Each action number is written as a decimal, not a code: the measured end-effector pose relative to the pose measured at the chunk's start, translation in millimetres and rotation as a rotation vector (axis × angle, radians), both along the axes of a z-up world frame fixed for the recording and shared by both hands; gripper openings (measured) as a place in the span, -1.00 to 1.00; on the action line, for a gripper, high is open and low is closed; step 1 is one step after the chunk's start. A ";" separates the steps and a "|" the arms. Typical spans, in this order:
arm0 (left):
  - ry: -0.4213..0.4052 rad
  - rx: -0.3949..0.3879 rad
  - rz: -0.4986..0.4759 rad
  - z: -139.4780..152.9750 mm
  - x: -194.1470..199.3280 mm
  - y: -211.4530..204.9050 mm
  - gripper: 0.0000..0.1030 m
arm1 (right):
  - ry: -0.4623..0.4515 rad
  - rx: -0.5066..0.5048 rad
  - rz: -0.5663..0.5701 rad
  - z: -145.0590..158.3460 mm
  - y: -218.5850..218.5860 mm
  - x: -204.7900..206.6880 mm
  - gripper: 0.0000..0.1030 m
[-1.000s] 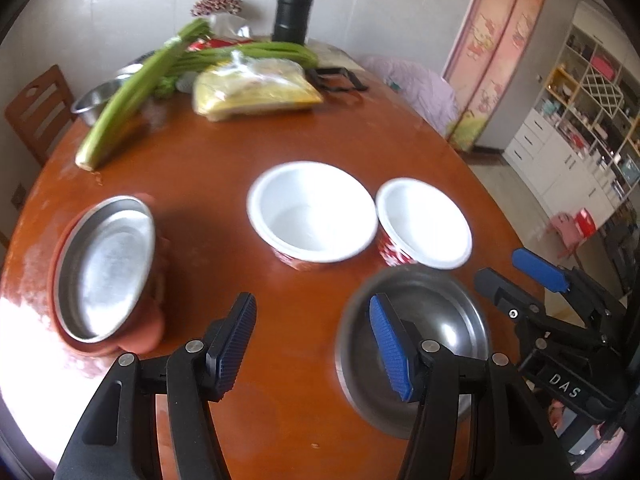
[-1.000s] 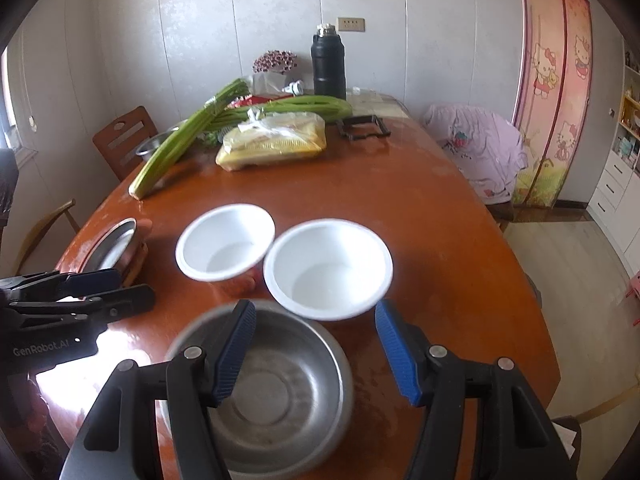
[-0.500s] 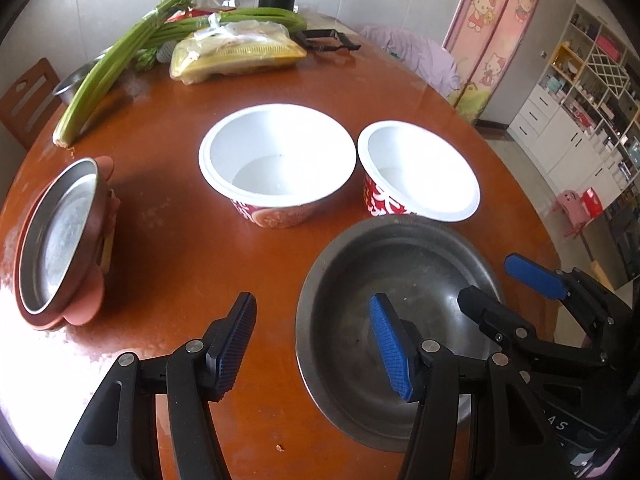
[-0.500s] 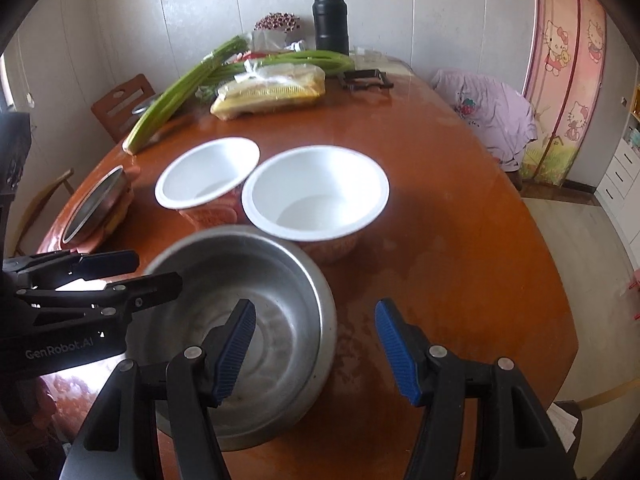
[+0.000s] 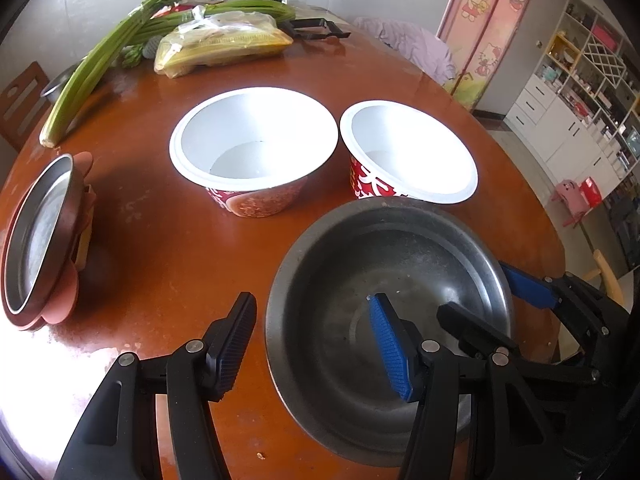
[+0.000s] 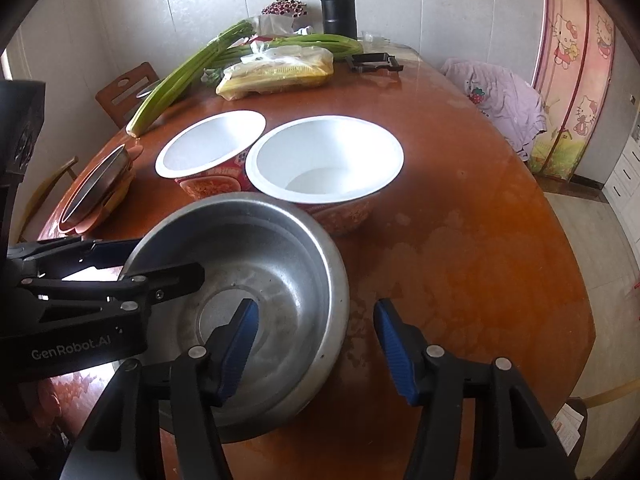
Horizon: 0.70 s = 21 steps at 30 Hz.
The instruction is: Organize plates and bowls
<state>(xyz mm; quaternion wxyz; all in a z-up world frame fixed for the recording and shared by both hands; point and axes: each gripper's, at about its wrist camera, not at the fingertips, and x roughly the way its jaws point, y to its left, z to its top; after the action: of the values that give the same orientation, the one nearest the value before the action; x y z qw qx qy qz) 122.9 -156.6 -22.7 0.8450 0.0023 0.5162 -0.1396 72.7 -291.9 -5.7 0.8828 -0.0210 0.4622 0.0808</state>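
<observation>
A large steel bowl [image 5: 360, 280] [image 6: 280, 264] sits at the near edge of the brown table. My left gripper [image 5: 314, 346] is open and straddles its left rim, one finger inside, one outside. My right gripper [image 6: 316, 340] is open and straddles its right rim the same way. Two white paper bowls with red sides stand just behind it: the left one [image 5: 254, 148] [image 6: 210, 146] and the right one [image 5: 408, 156] [image 6: 324, 160]. A steel plate [image 5: 36, 232] [image 6: 96, 184] lies on a terracotta dish at the left edge.
At the far end lie green stalks [image 5: 108, 56], a bag of yellow noodles [image 5: 224, 44], a black holder [image 5: 316, 28] and a black flask [image 6: 338, 4]. A wooden chair [image 6: 128, 88] stands at the left. A purple cloth [image 6: 496, 96] lies to the right.
Both grippers have moved forward and down onto the steel bowl, so each now straddles its rim. The bowl looks larger and closer. Jaws stay open.
</observation>
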 end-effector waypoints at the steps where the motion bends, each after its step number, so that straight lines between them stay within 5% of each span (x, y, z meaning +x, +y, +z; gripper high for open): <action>1: 0.001 -0.004 -0.004 -0.6 0.5 -0.7 0.17 | 0.000 -0.001 0.008 -0.6 1.4 -0.5 0.15; 21: 0.018 -0.070 -0.002 -0.4 -4.3 14.9 0.07 | -0.011 -0.039 0.074 8.1 29.6 -11.0 0.13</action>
<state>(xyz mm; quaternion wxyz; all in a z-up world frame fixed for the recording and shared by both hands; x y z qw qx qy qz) 118.6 -141.8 -23.1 0.8397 -0.0281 0.5186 -0.1584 61.7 -262.3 2.4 0.8813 -0.0558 0.4575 0.1044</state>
